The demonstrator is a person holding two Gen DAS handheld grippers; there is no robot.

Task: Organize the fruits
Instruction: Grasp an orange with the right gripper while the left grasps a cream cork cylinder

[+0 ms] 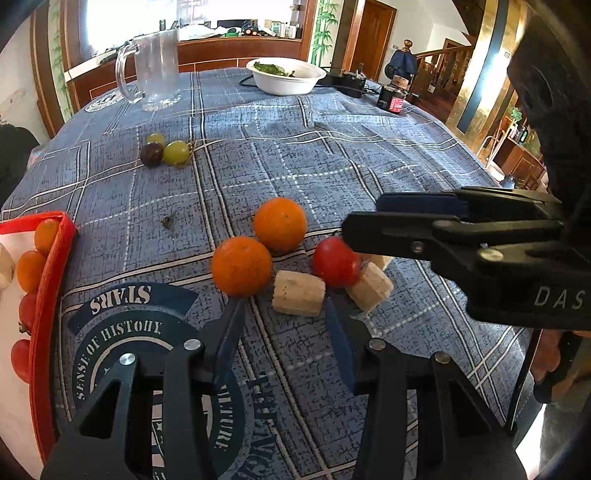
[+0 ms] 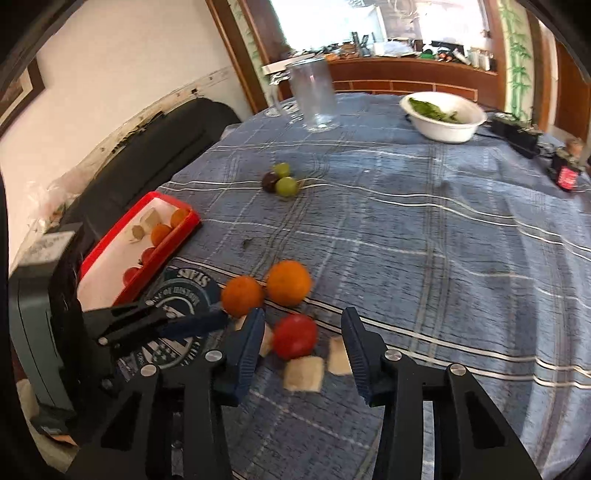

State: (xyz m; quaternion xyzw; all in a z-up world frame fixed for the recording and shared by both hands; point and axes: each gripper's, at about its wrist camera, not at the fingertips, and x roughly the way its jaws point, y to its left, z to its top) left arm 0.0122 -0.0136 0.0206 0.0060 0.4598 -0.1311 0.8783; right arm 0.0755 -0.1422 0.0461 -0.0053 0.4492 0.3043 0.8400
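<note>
Red tomato [image 2: 295,336] lay on the cloth between the right gripper [image 2: 303,332] fingers, pads not touching it, jaws parted. Left gripper [image 1: 284,314] also parted, empty, straddling a pale chunk [image 1: 298,297] beside the tomato; right was nearer.

I see a bright window [image 2: 354,22] above a brown wooden counter [image 2: 410,75], a white plaster wall [image 2: 110,74] by the table's left edge, and a wooden staircase [image 1: 439,70] beyond its far right corner.
</note>
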